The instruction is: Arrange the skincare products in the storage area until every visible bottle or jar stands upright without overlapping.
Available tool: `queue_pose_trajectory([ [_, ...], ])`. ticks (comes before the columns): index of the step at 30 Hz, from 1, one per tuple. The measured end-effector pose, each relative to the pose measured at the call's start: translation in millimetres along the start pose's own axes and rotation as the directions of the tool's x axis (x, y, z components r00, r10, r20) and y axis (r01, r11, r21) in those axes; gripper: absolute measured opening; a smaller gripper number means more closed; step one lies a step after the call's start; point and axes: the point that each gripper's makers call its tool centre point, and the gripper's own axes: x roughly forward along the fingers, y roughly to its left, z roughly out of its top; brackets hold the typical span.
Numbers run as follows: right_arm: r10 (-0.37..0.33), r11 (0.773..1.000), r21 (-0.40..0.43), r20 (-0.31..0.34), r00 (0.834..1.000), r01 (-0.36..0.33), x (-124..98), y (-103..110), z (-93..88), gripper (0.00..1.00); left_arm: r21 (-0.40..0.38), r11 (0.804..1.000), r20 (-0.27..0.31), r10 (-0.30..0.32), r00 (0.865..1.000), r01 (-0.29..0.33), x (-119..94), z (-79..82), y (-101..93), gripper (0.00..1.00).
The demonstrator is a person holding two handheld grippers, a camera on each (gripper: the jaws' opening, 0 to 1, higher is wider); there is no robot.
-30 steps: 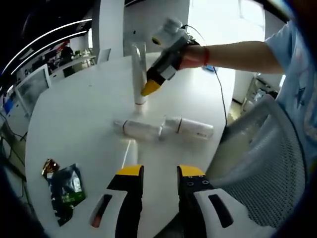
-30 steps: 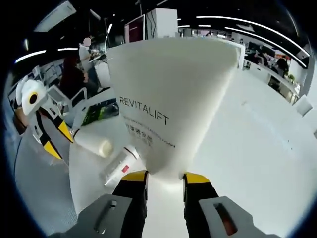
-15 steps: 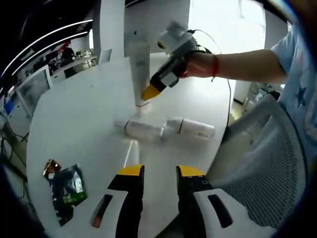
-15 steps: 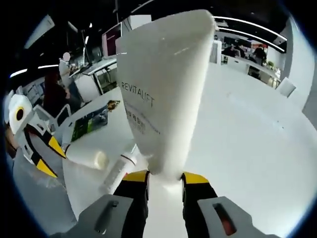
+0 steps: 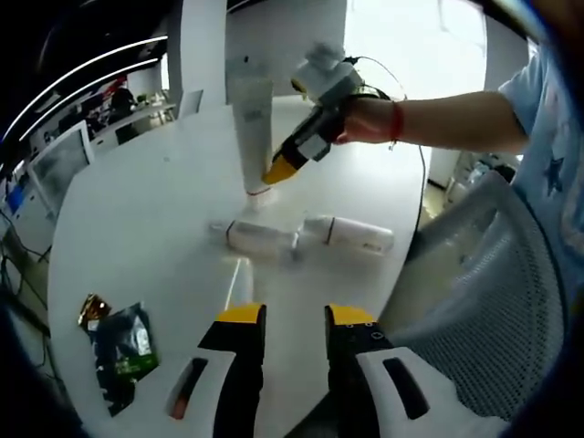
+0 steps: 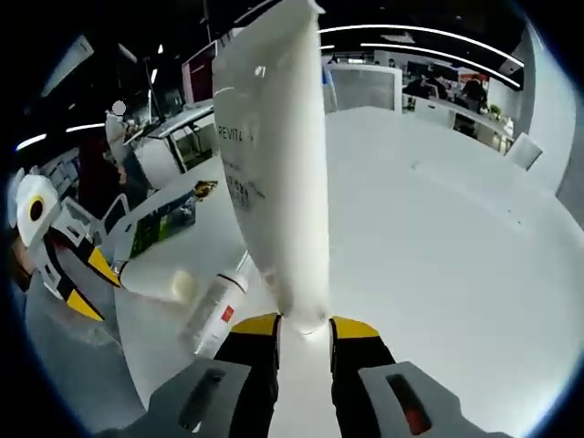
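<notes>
A white tube (image 5: 252, 119) marked REVITALIFT stands cap-down on the white table (image 5: 137, 210). My right gripper (image 5: 278, 170) is shut on its lower end. In the right gripper view the tube (image 6: 276, 164) rises tall and nearly edge-on from between the right gripper (image 6: 304, 326) jaws. Two white bottles (image 5: 258, 237) (image 5: 354, 234) lie on their sides end to end, nearer the table's front. The same lying bottles (image 6: 213, 311) (image 6: 157, 281) appear left of the tube. My left gripper (image 5: 295, 315) hovers open above the table's near edge, holding nothing.
A dark green snack packet (image 5: 120, 351) lies at the table's left front, also seen as a packet (image 6: 164, 224) beyond the bottles. A grey mesh chair (image 5: 488, 292) stands close at the right of the table. A person's arm (image 5: 438, 100) reaches in holding the right gripper.
The right gripper has swung round with the upright tube, so its broad printed face gave way to a narrow edge in the right gripper view. The left gripper and lying bottles stayed put.
</notes>
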Motion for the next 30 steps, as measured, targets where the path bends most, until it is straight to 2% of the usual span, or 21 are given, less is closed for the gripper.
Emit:
queue_pose_trajectory([
  [3, -0.008, 1.0, 0.017, 0.009, 1.0, 0.008, -6, -3, -4.4, 0.1, 0.002, 1.0, -0.001, 0.001, 1.0, -0.001, 0, -0.2, 0.2, 0.23],
  [9, -0.01, 0.998, 0.058, 0.035, 0.999, 0.008, -18, -4, -7.3, 0.11, -0.002, 1.0, -0.01, 0.003, 1.0, -0.003, 1, -1.9, 1.0, 0.23],
  [12, -0.002, 0.994, 0.109, 0.048, 0.999, -0.003, -22, 1, -10.6, 0.12, -0.006, 1.0, -0.012, 0.009, 1.0, -0.009, 1, -2.7, 2.6, 0.23],
  [13, 0.001, 0.993, 0.12, 0.034, 0.999, -0.005, -22, 2, -14.1, 0.12, -0.008, 1.0, -0.013, 0.011, 1.0, -0.012, 1, -2.9, 3.2, 0.23],
  [14, 0.006, 0.992, 0.128, -0.008, 1.0, -0.005, -23, 6, -22.1, 0.13, -0.012, 1.0, -0.013, 0.015, 1.0, -0.015, 0, -3.1, 4.3, 0.23],
  [18, -0.001, 0.991, 0.13, -0.01, 1.0, 0.002, -30, 16, -23.2, 0.15, -0.055, 0.997, -0.019, 0.048, 0.999, -0.049, -1, -5.6, 14.5, 0.23],
  [20, 0.043, 0.992, 0.122, -0.029, 0.999, -0.039, -31, 31, -25.3, 0.16, -0.086, 0.994, -0.015, 0.067, 0.998, -0.068, -3, -5.9, 20.8, 0.23],
  [22, 0.085, 0.991, 0.108, -0.084, 0.993, -0.075, -33, 45, -32.4, 0.2, -0.116, 0.991, 0.0, 0.072, 0.997, -0.072, -5, -4.1, 23.7, 0.23],
  [24, 0.088, 0.992, 0.097, -0.109, 0.99, -0.078, -33, 51, -36.1, 0.23, -0.136, 0.988, 0.005, 0.077, 0.997, -0.076, -5, -3.9, 25.8, 0.23],
  [26, 0.074, 0.995, 0.072, -0.15, 0.986, -0.063, -34, 56, -43.7, 0.22, -0.141, 0.987, -0.004, 0.082, 0.997, -0.082, -5, -5.8, 26.5, 0.23],
  [28, 0.056, 0.997, 0.058, -0.169, 0.984, -0.047, -33, 59, -48.9, 0.21, -0.141, 0.985, -0.034, 0.092, 0.995, -0.096, -4, -11.6, 27.8, 0.23],
  [30, 0.045, 0.999, 0.037, -0.194, 0.98, -0.038, -32, 62, -56.2, 0.22, -0.138, 0.985, -0.04, 0.096, 0.995, -0.1, -4, -12.4, 28.0, 0.23],
])
